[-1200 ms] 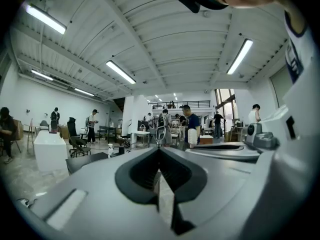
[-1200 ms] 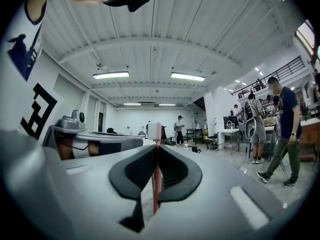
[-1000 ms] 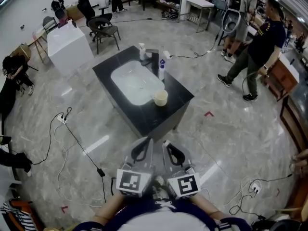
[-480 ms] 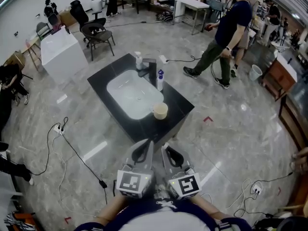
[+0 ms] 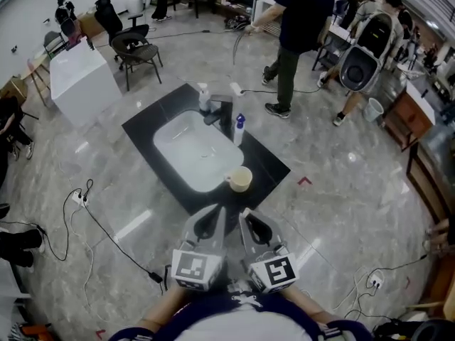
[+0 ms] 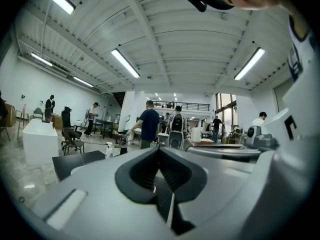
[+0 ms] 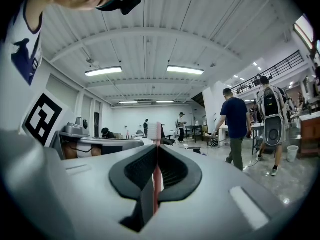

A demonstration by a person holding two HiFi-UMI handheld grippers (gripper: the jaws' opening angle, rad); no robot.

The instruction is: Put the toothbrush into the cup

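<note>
A beige cup (image 5: 240, 179) stands on the near right corner of a black counter (image 5: 268, 163), beside a white sink basin (image 5: 186, 151). Both grippers are held close to my body, well short of the counter, and point at it. My right gripper (image 5: 252, 220) is shut on a pink toothbrush (image 7: 155, 184); its handle is pinched between the jaws and its bristle head (image 7: 155, 131) sticks out past the tips. My left gripper (image 5: 212, 217) is shut, and the left gripper view shows nothing between its jaws (image 6: 159, 152).
A faucet (image 5: 224, 109), a blue-capped bottle (image 5: 239, 128) and a pump bottle (image 5: 204, 94) stand at the counter's far side. Cables (image 5: 106, 208) lie on the floor at the left. Two people (image 5: 297, 38) (image 5: 367, 55) stand beyond the counter; a chair (image 5: 133, 46) and a white block (image 5: 77, 75) are at the far left.
The counter and cup have come slightly closer in the head view. The person in dark blue has walked leftwards behind the counter. Both grippers keep the same pose and stay shut.
</note>
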